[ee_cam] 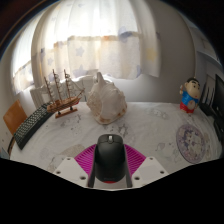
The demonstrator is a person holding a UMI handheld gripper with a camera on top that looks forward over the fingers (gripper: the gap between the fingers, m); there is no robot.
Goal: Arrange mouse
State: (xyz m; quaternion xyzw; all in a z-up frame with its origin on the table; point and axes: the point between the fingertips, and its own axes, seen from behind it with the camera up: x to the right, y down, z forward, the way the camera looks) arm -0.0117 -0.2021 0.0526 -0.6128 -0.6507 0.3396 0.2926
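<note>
A black computer mouse (109, 160) sits between my two fingers, its scroll wheel end pointing away from me. The pink pads (84, 159) press against both of its sides. My gripper (110, 150) is shut on the mouse and holds it over the near part of a table with a white flowered cloth (150, 125). The underside of the mouse is hidden, so I cannot tell whether it touches the cloth.
Beyond the fingers stand a large pale conch shell (103, 98) and a model sailing ship (62, 92). A black keyboard (30, 125) lies at the left. A small toy figure (188, 95) and a round patterned disc (190, 138) are at the right. Curtains hang behind.
</note>
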